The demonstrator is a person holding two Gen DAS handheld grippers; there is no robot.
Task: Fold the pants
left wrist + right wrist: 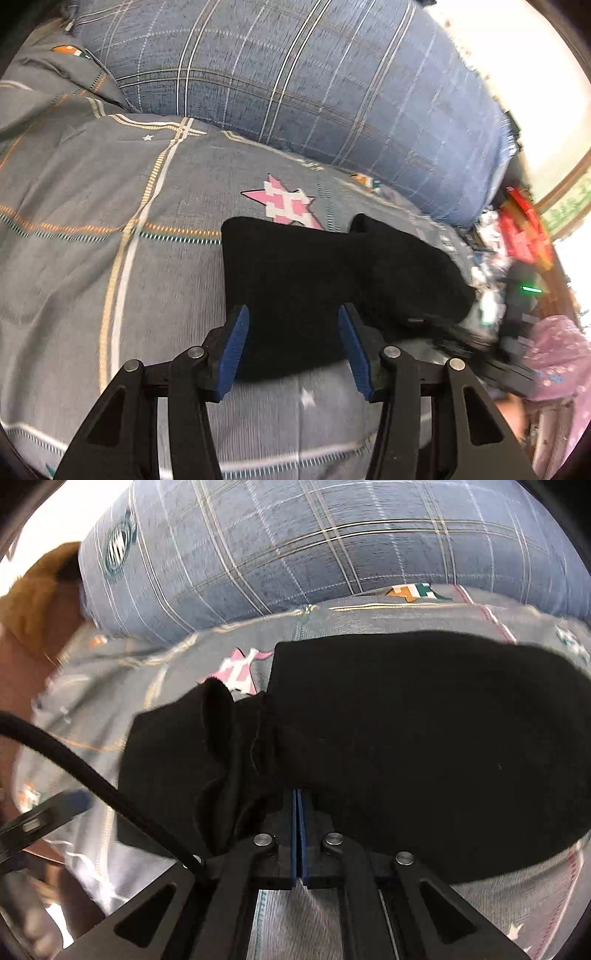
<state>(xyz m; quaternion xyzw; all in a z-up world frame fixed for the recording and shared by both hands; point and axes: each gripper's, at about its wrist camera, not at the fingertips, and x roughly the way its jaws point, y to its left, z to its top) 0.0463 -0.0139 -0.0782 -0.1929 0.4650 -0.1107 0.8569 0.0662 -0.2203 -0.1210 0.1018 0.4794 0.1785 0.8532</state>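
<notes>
The black pants (295, 295) lie on a grey patterned bedsheet (110, 192). In the left wrist view my left gripper (293, 314) is open, its blue pads (236, 343) standing apart on either side of the pants' near edge, with no cloth pinched. In the right wrist view the pants (424, 738) spread to the right, with a bunched, raised part at the left. My right gripper (299, 794) is shut, its blue pads (294, 830) pressed together on the pants' near edge.
A large blue plaid pillow (314, 92) lies along the far side of the bed, also in the right wrist view (295, 546). Cluttered items and a red object (524, 229) stand at the right. A black cable (92, 771) crosses the left of the right wrist view.
</notes>
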